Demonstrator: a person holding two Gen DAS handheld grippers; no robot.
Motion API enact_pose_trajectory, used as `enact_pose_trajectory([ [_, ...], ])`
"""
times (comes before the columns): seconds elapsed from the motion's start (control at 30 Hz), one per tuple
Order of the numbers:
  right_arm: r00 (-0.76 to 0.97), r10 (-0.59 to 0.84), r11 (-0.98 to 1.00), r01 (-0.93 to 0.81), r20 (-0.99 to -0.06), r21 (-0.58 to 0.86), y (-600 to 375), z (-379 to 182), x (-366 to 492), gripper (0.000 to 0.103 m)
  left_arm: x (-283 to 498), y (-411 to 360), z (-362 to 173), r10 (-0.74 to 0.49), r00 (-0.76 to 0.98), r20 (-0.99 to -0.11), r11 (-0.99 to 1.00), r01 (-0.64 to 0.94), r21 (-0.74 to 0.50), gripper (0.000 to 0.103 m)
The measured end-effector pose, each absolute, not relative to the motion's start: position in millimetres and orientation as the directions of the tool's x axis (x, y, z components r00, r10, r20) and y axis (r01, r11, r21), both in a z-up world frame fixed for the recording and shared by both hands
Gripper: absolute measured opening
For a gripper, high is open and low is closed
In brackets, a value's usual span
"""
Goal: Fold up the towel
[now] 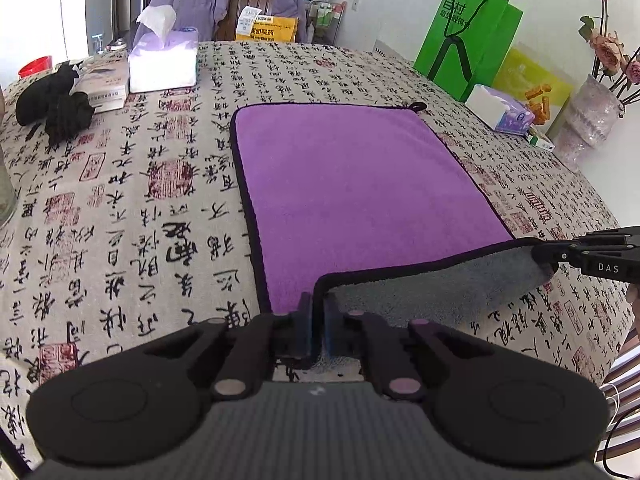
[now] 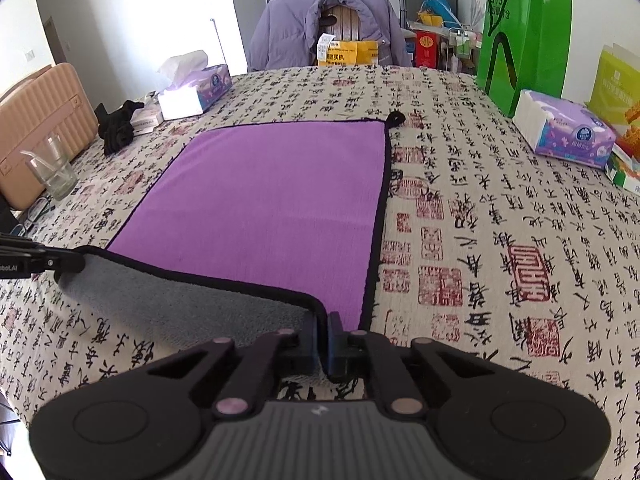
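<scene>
Both tongs (image 1: 319,322) (image 2: 323,338) pinch the towel's (image 1: 352,184) lifted near corners.

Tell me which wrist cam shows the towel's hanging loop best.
Right wrist: the loop sits clear at the towel's far right corner, fairly central in frame. Left wrist shows the same loop smaller.

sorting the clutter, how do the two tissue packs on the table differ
The left tissue pack is open, with a tissue sticking up from its top; the right tissue pack shows none. The left one lies beside a black cloth, the right one in front of a green bag. Both are white and purple and rest on the tablecloth.
</scene>
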State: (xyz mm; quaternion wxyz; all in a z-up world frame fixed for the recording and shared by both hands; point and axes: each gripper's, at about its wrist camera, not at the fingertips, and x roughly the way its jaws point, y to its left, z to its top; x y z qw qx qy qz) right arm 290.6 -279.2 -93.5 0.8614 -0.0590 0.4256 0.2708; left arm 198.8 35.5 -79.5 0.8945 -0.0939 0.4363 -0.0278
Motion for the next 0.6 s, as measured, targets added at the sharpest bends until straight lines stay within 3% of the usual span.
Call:
enact_pose_trajectory([
  [0.6,0.519,0.419,0.845,-0.523,-0.745,0.112,-272.6,-77.6,312.9,0.004,220.4,41.9,-66.8,-0.117,0.639,-0.76,0.984,-0.031,-0.177,0.006],
])
